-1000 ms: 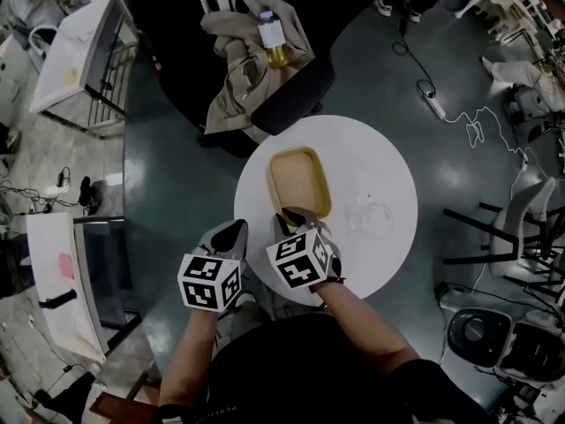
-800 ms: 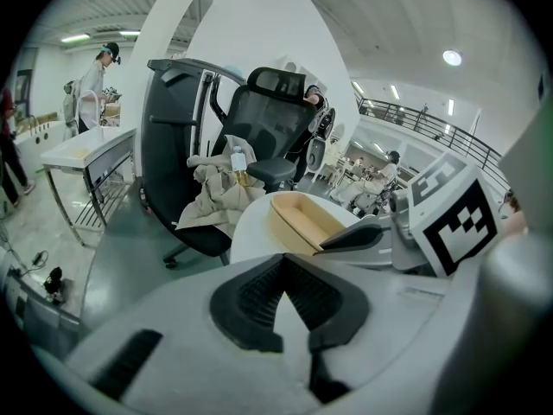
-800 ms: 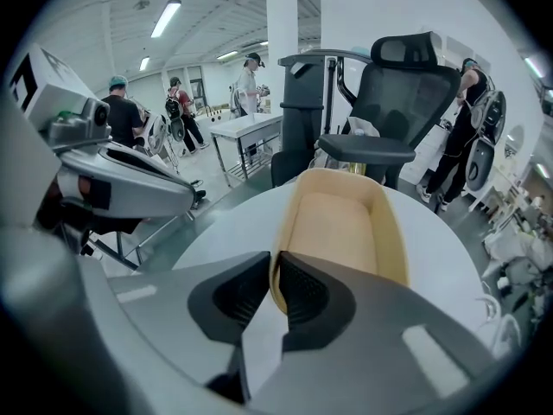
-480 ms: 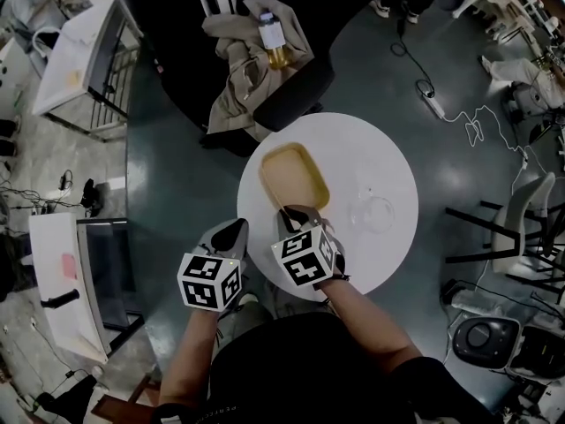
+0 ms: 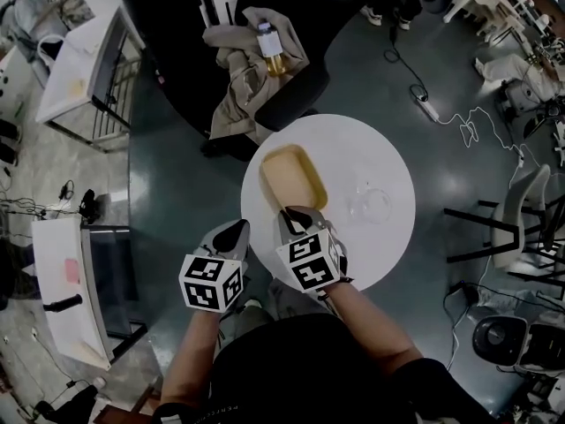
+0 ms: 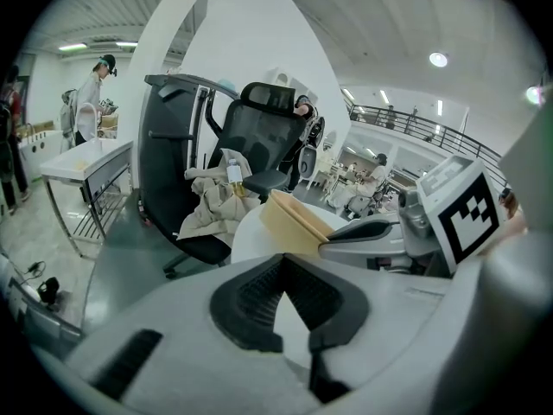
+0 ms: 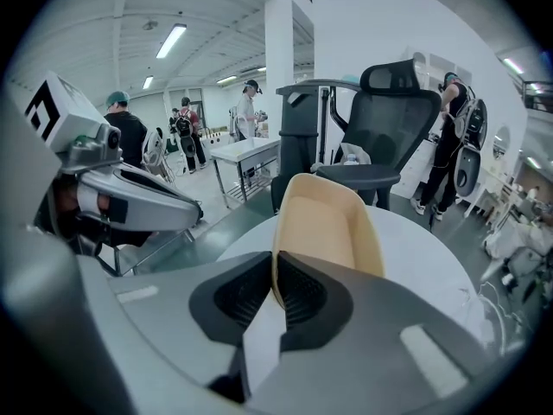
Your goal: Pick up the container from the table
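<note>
A tan oblong container is over the left part of the round white table. My right gripper is shut on its near rim. In the right gripper view the jaws, which have just been closing, pinch that rim, and the container extends away from them, tilted up off the table. My left gripper hangs beside it at the table's near-left edge, shut and holding nothing. The left gripper view shows its closed tips and the container held by the other gripper.
A clear glass dish lies on the table to the right of the container. Beyond the table stands a black office chair draped with a beige cloth, with a bottle on it. White desks stand at the left, cables and chairs at the right.
The right gripper's jaws have closed on the container's near rim and the hand has risen a little. The container has shifted slightly left and away. The left gripper has barely moved.
</note>
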Available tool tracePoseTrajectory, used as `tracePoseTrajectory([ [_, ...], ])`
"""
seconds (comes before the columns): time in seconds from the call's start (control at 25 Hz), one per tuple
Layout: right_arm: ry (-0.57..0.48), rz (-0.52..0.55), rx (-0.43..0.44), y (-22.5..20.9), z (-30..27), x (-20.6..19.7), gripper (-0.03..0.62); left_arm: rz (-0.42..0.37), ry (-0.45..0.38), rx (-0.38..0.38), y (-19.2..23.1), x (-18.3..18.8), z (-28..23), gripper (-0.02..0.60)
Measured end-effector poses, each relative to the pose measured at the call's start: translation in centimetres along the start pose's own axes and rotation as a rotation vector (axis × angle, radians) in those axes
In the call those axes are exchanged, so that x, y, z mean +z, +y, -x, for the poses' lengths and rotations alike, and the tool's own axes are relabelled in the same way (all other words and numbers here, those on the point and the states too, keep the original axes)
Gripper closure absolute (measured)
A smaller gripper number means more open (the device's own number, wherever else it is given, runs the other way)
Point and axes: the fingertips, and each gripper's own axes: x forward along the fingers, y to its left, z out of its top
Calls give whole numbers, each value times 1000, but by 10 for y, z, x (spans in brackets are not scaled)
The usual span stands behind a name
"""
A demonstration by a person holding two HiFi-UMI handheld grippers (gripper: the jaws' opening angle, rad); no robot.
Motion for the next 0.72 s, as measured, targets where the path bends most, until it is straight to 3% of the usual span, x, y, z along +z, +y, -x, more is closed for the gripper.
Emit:
tracePoseTrajectory([
  [0.72, -185, -108, 12, 62, 84, 21, 570, -55, -95, -40, -17, 1, 76, 586],
])
